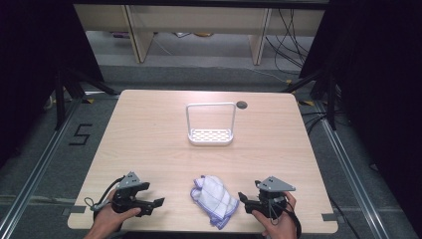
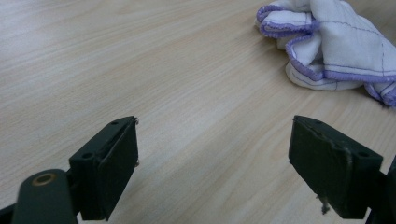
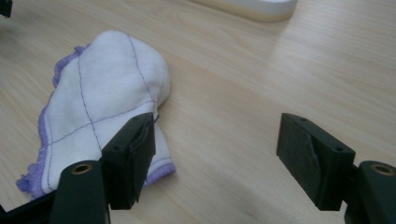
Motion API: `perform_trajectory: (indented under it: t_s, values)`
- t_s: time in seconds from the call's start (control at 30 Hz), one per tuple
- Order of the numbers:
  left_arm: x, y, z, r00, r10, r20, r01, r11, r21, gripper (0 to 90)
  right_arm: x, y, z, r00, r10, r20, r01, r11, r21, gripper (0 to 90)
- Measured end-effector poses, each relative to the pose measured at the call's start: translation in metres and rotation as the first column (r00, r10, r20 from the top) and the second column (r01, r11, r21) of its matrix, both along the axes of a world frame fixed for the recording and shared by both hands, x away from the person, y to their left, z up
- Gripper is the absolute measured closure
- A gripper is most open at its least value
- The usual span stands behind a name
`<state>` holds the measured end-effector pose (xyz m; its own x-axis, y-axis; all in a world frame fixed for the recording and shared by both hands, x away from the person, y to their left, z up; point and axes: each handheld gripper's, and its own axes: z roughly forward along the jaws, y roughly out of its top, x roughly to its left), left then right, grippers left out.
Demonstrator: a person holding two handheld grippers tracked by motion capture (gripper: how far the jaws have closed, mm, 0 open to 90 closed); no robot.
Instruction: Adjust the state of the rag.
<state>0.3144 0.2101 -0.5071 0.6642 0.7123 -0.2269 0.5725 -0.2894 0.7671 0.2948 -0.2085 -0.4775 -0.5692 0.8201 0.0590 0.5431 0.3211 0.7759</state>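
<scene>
Two hand-held grippers, cloth (image 1: 214, 199) lying between

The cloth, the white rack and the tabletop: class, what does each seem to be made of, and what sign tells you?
The cloth: soft woven cotton by the look, matte white with stitched grid lines and a purple edging, lying crumpled. The white rack: probably plastic or coated metal; smooth, with a perforated base and a thin hoop. The tabletop: pale wood-grain surface, likely laminate; even streaks, slight sheen.

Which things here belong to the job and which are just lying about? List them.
Likely the job (none stated):
cloth, between both open grippers
left gripper
right gripper
white rack, possibly

Just there:
table's cable hole
floor cables
</scene>
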Motion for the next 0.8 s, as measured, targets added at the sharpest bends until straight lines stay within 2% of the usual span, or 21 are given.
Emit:
perform_trajectory:
  t_s: [0.13, 0.17, 0.23, 0.27, 0.33, 0.37, 0.43, 0.47, 0.53, 0.57, 0.6, 0.73, 0.8]
  values:
    - [-0.001, 0.000, 0.000, 1.0000, 0.008, 0.004, -0.008, 0.9999, 0.007, 15.6, -0.001, 0.002, 0.001, 0.9998, 0.019, 0.006, -0.019, 0.9998, 0.004, 32.3]
    - [0.000, 0.000, 0.000, 1.0000, 0.001, 0.001, -0.001, 1.0000, -0.001, 15.6, 0.000, 0.005, 0.002, 0.9989, 0.044, 0.014, -0.044, 0.9990, 0.008, 33.8]
    - [0.000, 0.000, 0.000, 1.0000, 0.001, -0.003, -0.001, 1.0000, 0.003, 15.6, -0.002, 0.006, 0.003, 0.9991, 0.039, 0.016, -0.039, 0.9992, 0.009, 34.1]
    - [0.000, 0.000, 0.000, 1.0000, 0.006, 0.001, -0.006, 1.0000, 0.004, 15.6, -0.001, 0.007, 0.004, 0.9981, 0.061, 0.002, -0.061, 0.9978, 0.025, 34.5]
    - [0.001, 0.000, -0.001, 1.0000, 0.008, 0.001, -0.008, 1.0000, -0.002, 15.6, -0.003, 0.011, 0.005, 0.9980, 0.062, 0.014, -0.062, 0.9978, 0.023, 35.3]
    - [0.001, 0.000, -0.001, 0.9999, 0.011, 0.001, -0.011, 0.9999, -0.005, 15.4, -0.005, 0.016, 0.007, 0.9965, 0.083, 0.014, -0.083, 0.9962, 0.026, 35.7]
    - [0.001, -0.001, -0.001, 0.9999, 0.013, 0.000, -0.013, 0.9999, -0.008, 15.5, -0.006, 0.018, 0.008, 0.9960, 0.088, 0.011, -0.089, 0.9954, 0.035, 36.2]
    - [0.001, 0.000, 0.000, 0.9999, 0.011, -0.002, -0.011, 0.9999, 0.007, 15.5, -0.007, 0.025, 0.009, 0.9931, 0.117, 0.007, -0.117, 0.9921, 0.044, 37.6]
    - [0.001, 0.000, -0.001, 0.9999, 0.012, 0.000, -0.012, 0.9999, -0.003, 15.5, -0.008, 0.028, 0.010, 0.9919, 0.127, 0.004, -0.127, 0.9910, 0.043, 37.8]
    - [0.001, 0.000, 0.000, 0.9999, 0.011, 0.002, -0.011, 0.9999, 0.001, 15.5, -0.008, 0.032, 0.010, 0.9892, 0.146, 0.016, -0.146, 0.9887, 0.035, 38.2]
    - [0.001, 0.000, 0.000, 0.9999, 0.016, 0.000, -0.016, 0.9999, -0.001, 15.5, -0.009, 0.039, 0.011, 0.9851, 0.172, 0.007, -0.172, 0.9845, 0.034, 40.0]
    - [0.002, 0.001, 0.001, 0.9999, 0.011, 0.003, -0.011, 0.9999, 0.005, 15.5, -0.010, 0.051, 0.013, 0.9786, 0.205, 0.011, -0.206, 0.9784, 0.022, 41.1]
    - [0.001, 0.001, 0.001, 0.9997, 0.026, 0.004, -0.026, 0.9997, -0.002, 15.7, -0.010, 0.063, 0.013, 0.9667, 0.255, 0.027, -0.255, 0.9670, -0.006, 42.7]
